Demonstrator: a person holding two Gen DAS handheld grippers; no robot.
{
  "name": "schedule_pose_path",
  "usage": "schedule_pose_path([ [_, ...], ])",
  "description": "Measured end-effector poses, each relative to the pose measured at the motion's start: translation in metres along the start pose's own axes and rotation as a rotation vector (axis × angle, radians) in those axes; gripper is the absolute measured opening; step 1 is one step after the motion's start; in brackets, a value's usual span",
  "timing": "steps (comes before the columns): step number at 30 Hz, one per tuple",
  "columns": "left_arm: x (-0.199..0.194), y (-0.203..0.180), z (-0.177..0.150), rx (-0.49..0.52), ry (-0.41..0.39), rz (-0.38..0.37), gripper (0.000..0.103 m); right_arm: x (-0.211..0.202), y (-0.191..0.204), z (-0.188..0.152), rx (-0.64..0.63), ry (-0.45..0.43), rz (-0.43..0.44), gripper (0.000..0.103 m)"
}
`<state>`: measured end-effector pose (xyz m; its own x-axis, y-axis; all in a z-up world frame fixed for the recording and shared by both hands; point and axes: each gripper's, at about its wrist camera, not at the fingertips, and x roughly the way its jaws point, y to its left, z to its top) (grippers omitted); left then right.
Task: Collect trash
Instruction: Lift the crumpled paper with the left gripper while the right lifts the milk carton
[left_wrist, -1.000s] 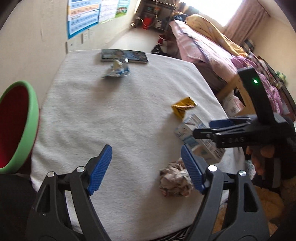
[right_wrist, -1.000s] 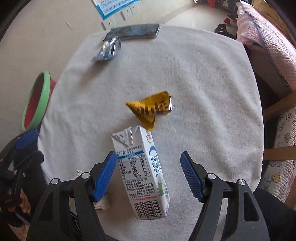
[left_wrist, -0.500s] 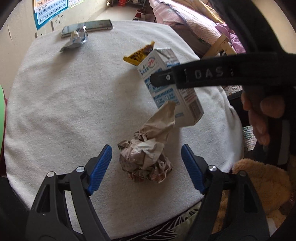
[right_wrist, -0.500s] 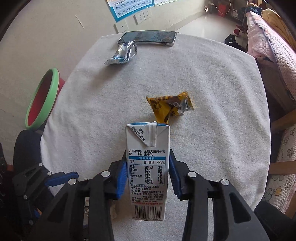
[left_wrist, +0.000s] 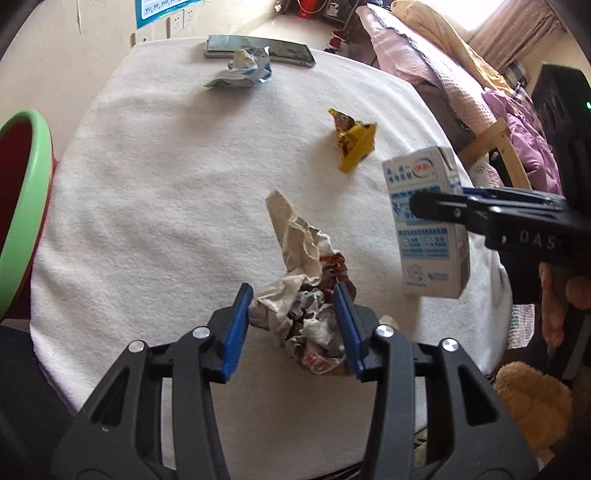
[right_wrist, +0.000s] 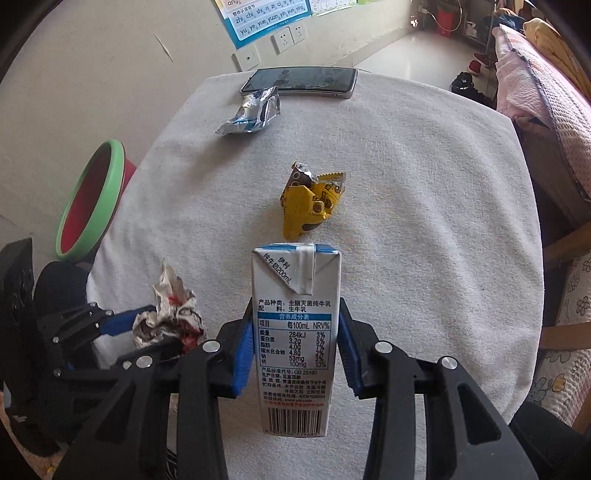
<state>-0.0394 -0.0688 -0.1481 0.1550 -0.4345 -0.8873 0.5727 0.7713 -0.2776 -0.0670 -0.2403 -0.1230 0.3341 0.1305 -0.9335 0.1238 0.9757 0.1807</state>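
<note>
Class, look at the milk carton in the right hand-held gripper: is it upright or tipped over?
Upright. The milk carton stands with its folded top up and barcode down, clamped between the blue pads of the right hand-held gripper.

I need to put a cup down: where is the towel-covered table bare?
The widest bare patch is the left half of the white towel, between the silver wrapper and the crumpled paper. The right side beyond the yellow wrapper is also bare. The near edge is crowded: the milk carton, the paper and both pairs of fingers.
</note>
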Motion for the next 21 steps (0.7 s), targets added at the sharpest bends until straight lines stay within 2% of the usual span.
schedule_pose_path([
  [7,-0.003,0.019,0.015,-0.032,-0.035,0.053,0.043,0.003,0.002,0.000,-0.001,0.000,0.005,0.040],
  [11,-0.010,0.025,0.019,-0.066,-0.048,0.015,0.043,0.003,0.000,0.001,0.017,-0.005,0.009,0.041],
  [12,-0.012,0.022,0.017,-0.064,-0.052,-0.001,0.044,0.003,-0.001,0.002,0.021,-0.009,0.011,0.041],
  [15,-0.010,0.011,0.014,-0.042,-0.053,-0.044,0.063,0.003,-0.001,0.002,0.022,-0.006,0.017,0.042],
  [17,-0.006,0.004,0.012,-0.031,-0.040,-0.081,0.065,0.006,0.000,0.001,0.014,0.005,0.013,0.042],
  [21,0.007,-0.009,0.011,-0.012,-0.015,-0.071,0.065,0.006,0.000,0.001,0.019,0.005,0.006,0.044],
])
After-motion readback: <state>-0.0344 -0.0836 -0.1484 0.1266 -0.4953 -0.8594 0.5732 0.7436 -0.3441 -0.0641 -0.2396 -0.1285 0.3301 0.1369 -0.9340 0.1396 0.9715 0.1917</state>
